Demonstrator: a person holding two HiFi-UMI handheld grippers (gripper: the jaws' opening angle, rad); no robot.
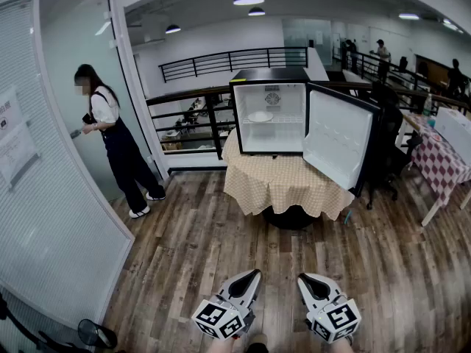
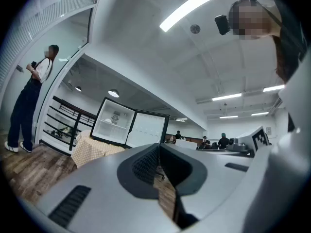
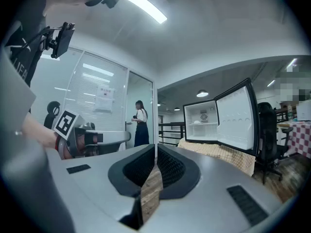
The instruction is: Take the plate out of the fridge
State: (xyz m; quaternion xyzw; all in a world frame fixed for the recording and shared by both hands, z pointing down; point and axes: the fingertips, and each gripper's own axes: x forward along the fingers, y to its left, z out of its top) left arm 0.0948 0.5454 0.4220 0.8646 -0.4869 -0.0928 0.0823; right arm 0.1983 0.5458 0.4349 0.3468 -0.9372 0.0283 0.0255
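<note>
Nearest us at 6 o'clock, the left gripper (image 1: pixel 256 273) and right gripper (image 1: pixel 302 277) sit side by side above the wood floor (image 1: pixel 221 234), both with jaws closed on nothing. At 12 o'clock, the fridge (image 1: pixel 270 76) stands on a cloth-covered table (image 1: pixel 280 186), door (image 1: pixel 338 138) open, the plate (image 1: pixel 260 116) on its shelf. At 10 o'clock stands a person (image 1: pixel 110 138)

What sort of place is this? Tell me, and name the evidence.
Probably an open-plan office mezzanine: a glass partition, a black railing, and people and tables beyond the fridge.
</note>
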